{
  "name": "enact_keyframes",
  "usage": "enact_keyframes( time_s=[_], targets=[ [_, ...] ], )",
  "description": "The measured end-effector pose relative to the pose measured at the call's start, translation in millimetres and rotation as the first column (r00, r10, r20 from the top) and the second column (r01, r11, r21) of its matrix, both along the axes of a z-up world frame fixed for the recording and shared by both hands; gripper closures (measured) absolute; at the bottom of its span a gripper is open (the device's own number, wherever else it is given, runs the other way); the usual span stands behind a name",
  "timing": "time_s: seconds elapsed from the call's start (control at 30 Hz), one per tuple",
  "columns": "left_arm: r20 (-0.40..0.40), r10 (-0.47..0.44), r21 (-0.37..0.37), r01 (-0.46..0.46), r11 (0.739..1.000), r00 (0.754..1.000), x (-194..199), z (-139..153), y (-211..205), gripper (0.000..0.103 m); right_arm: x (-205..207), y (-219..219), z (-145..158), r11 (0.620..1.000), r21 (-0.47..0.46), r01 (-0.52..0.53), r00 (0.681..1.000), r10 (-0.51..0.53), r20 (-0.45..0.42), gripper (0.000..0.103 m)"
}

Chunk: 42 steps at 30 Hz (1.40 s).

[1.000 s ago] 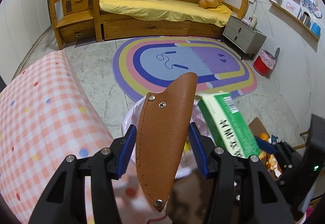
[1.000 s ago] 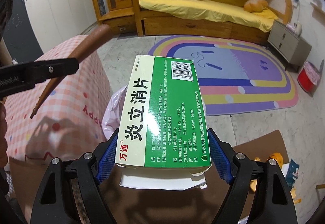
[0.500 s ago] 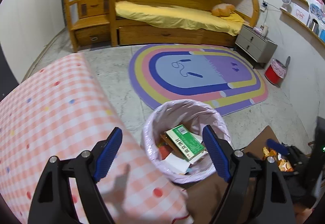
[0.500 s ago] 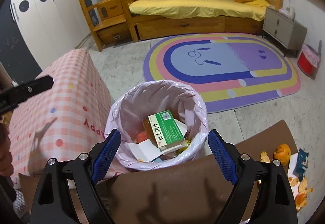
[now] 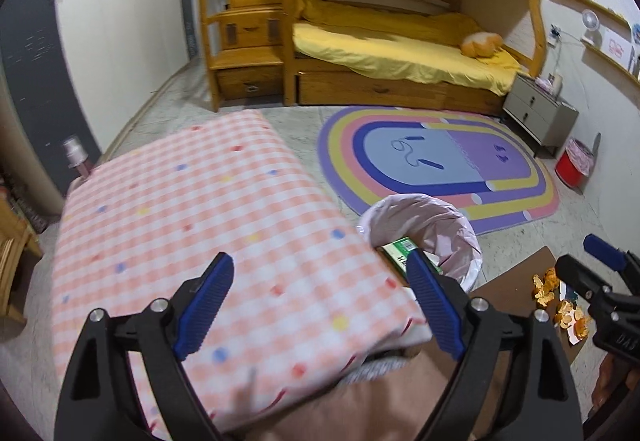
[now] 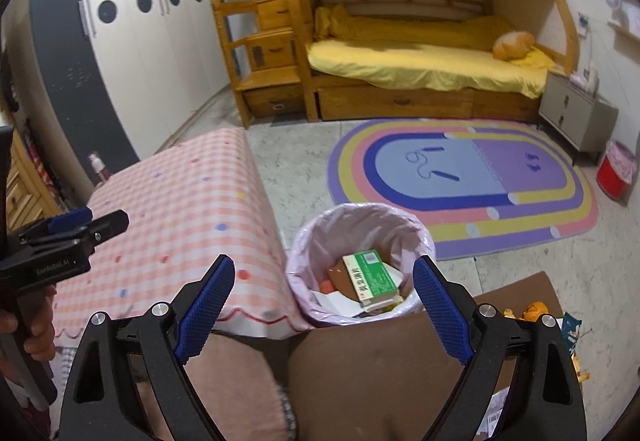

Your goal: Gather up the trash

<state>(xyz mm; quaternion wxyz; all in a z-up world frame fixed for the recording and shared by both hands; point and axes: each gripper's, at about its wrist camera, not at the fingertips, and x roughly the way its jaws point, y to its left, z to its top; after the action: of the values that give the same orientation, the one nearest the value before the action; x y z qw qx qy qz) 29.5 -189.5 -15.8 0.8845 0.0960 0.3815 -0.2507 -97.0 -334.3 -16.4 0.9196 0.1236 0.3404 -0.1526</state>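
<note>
A trash bin lined with a pale pink bag (image 6: 304, 241) stands on the floor beside the checked table. A green medicine box (image 6: 370, 275) and a brown leather sheath (image 6: 340, 281) lie in it on white paper. In the left wrist view the bin (image 5: 464, 229) is at centre right with the green box (image 5: 398, 251) partly hidden behind a finger. My left gripper (image 5: 316, 305) is open and empty above the table's edge. My right gripper (image 6: 320, 313) is open and empty above the bin's near side. Orange peel (image 5: 560, 309) and wrappers lie on brown cardboard at the right.
A table with a pink checked cloth (image 5: 192, 225) fills the left. A rainbow rug (image 6: 460, 177) lies beyond the bin. A wooden bunk bed (image 6: 420, 61), a grey nightstand (image 6: 572, 109) and a red bin (image 6: 614, 173) stand further back.
One second ago the left gripper held the brown sheath and the right held the green box. Both were let go into the bin. Both grippers have since drawn back and up.
</note>
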Motion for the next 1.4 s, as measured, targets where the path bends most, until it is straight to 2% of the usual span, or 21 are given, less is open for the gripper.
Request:
enact_keyframes(
  time_s=[0.1,0.17,0.23,0.4,0.63,0.83,1.17,1.4],
  targets=[
    [0.020,0.055,0.018,-0.055,0.998,0.998,-14.6,14.3,29.8,0.007,1.1,26.5,16.3,0.996,0.004,-0.088,0.996,0.088,-0.016,0.012],
    [0.028,0.091,0.036,-0.092,0.995,0.995,-22.3,20.1,48.7,0.007,2.5,50.6,26.9,0.984,0.037,-0.175,0.984,0.176,-0.017,0.012],
    [0.026,0.136,0.048,-0.137,0.989,0.990,-28.2,21.9,71.2,0.007,3.9,68.7,34.5,0.975,0.049,-0.217,0.976,0.218,-0.011,0.010],
    [0.012,0.253,0.052,-0.253,0.966,0.967,-37.9,23.3,122.5,0.007,4.0,104.7,46.0,0.969,-0.015,-0.245,0.970,0.245,0.000,0.010],
    [0.030,0.353,0.082,-0.354,0.931,0.935,-55.8,29.4,171.3,0.007,-0.8,134.7,53.3,0.952,-0.072,-0.298,0.954,0.299,0.003,0.010],
    [0.052,0.387,0.104,-0.390,0.915,0.921,-71.6,32.1,188.8,0.007,-8.2,155.1,60.1,0.934,-0.148,-0.326,0.944,0.329,-0.006,0.010],
    [0.042,0.396,0.093,-0.398,0.913,0.917,-77.3,30.9,196.9,0.007,-9.3,164.6,57.1,0.919,-0.151,-0.365,0.930,0.367,-0.014,0.010],
    [0.046,0.403,0.094,-0.406,0.909,0.914,-77.7,31.1,196.3,0.007,-7.6,164.3,54.9,0.921,-0.152,-0.357,0.933,0.359,-0.019,0.010]
  ],
)
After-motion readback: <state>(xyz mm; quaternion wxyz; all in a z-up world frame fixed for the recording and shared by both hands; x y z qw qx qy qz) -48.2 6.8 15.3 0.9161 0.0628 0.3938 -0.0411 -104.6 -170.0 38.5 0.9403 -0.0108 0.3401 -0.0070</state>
